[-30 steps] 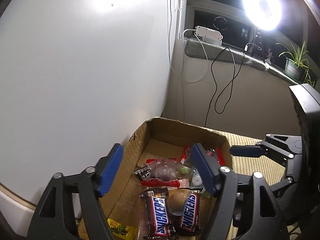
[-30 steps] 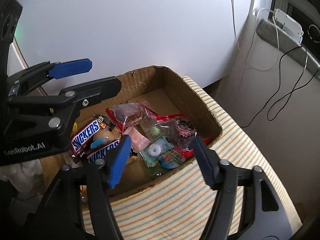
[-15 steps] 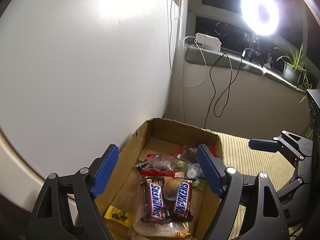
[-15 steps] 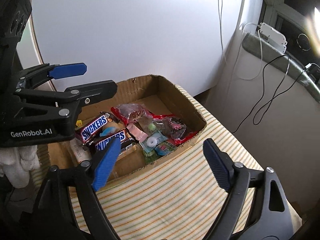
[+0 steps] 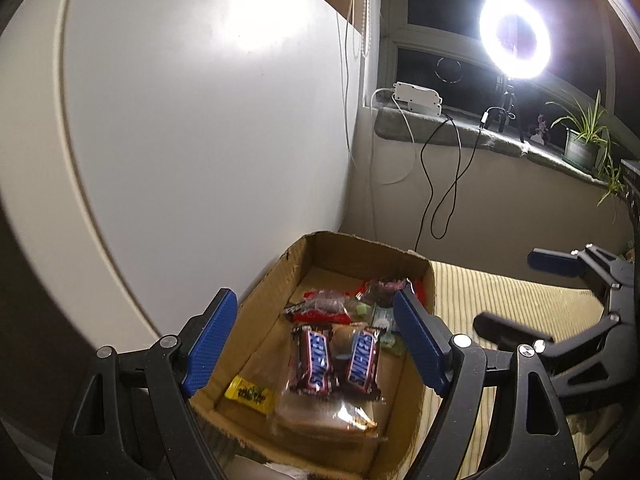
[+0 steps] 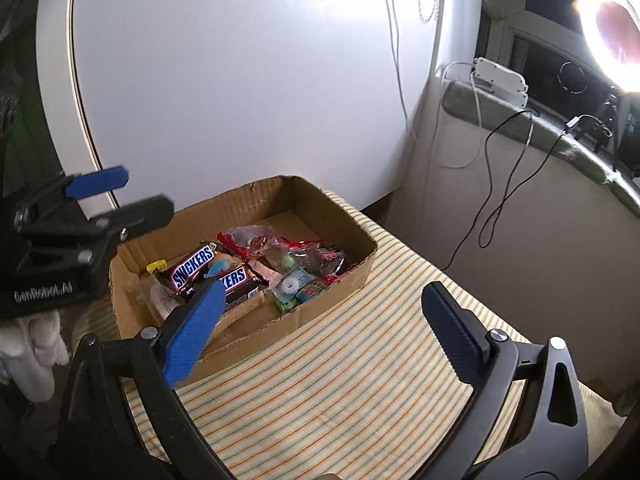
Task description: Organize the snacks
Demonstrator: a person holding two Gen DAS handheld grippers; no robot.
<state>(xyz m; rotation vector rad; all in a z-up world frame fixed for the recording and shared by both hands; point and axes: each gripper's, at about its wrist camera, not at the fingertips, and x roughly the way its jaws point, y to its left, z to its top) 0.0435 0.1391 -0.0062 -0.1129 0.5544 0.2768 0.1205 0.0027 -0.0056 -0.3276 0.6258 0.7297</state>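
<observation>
**Ana:** Left gripper [image 5: 316, 340] first, from its own camera: jaws spread wide, nothing between them, hovering above the near end of the cardboard box [image 5: 264, 280].

**Ben:** And the snacks?

**Ana:** All in the box. Two Snickers bars [image 5: 316, 356] side by side, a yellow candy [image 5: 250, 394] alone by the left wall, a clear packet [image 5: 332, 412] at the near end, red-trimmed bags [image 5: 324, 306] further back. Off to the right, the right gripper [image 5: 516, 296] hangs over the striped cloth.

**Ben:** Switching to the right wrist view.

**Ana:** Right gripper [image 6: 320, 328] is just as wide open and holds nothing. It sits above the striped cloth [image 6: 360, 380] covering the surface, just in front of the box [image 6: 320, 308]. The left gripper [image 6: 120, 196] shows at the far left, above the box's end.

**Ben:** Same contents from here?

**Ana:** Yes: the Snickers bars [image 6: 192, 268], the red-trimmed bags [image 6: 256, 240], small mint-green sweets [image 6: 294, 286] at the front wall, the yellow candy [image 6: 156, 266] peeking out in the corner.

**Ben:** So how far along?

**Ana:** I see no snack lying on the cloth, and both grippers are empty. My read is that the gathering is done or nearly so. The pile is loose, so tidying inside the box could remain.
</observation>
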